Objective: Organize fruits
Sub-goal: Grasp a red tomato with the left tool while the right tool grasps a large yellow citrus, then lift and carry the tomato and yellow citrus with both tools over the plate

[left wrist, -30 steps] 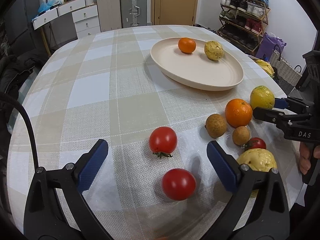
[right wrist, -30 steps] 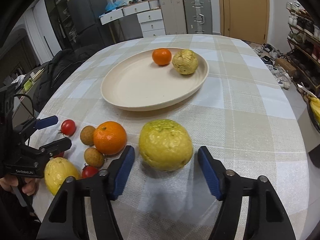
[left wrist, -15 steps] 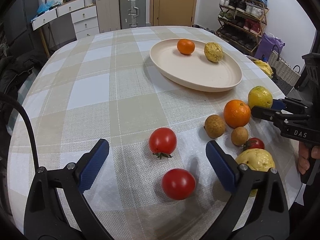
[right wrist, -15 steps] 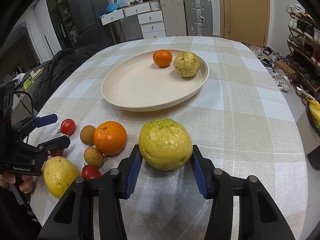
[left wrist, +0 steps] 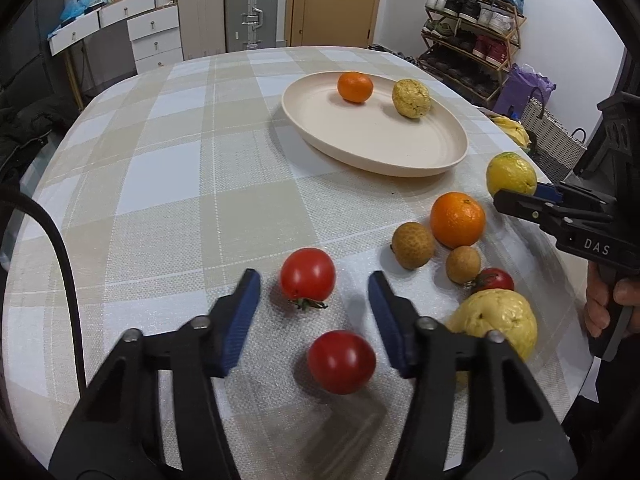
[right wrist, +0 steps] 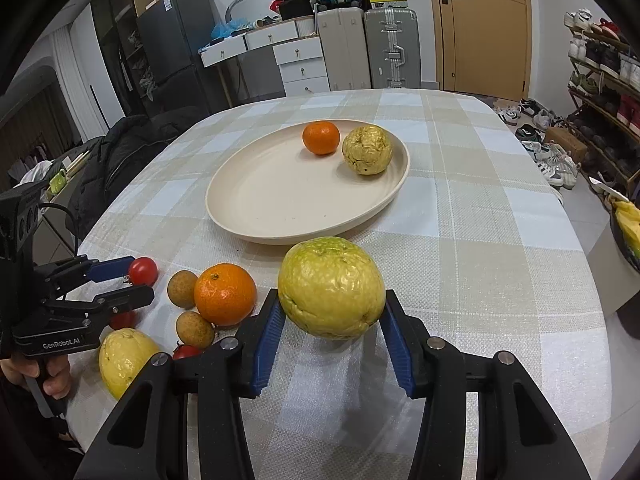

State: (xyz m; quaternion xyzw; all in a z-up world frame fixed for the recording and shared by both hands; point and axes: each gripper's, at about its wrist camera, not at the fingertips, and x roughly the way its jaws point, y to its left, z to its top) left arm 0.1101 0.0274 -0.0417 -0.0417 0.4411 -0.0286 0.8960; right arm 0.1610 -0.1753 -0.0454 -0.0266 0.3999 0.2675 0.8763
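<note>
My right gripper [right wrist: 331, 312] is shut on a large yellow-green citrus [right wrist: 331, 287] and holds it just above the cloth, in front of the cream plate [right wrist: 272, 200]. The plate holds a small orange [right wrist: 321, 137] and a wrinkled yellow fruit [right wrist: 367, 149]. My left gripper [left wrist: 314, 300] is open around a red tomato [left wrist: 307, 274]; a second tomato [left wrist: 341, 361] lies nearer, between the arms. An orange [left wrist: 457, 219], two brown longans [left wrist: 413, 245], a small tomato [left wrist: 494, 280] and a yellow fruit [left wrist: 498, 320] lie to the right.
The round table with its checked cloth [left wrist: 160, 184] ends close on the right. A shoe rack [left wrist: 472, 28], a wicker basket [left wrist: 552, 136], suitcases and drawers stand beyond it. A dark coat [right wrist: 132, 152] lies on a chair to the left.
My right gripper closed on the yellow-green citrus and lifted it slightly. My left gripper narrowed and moved forward around the farther tomato.
</note>
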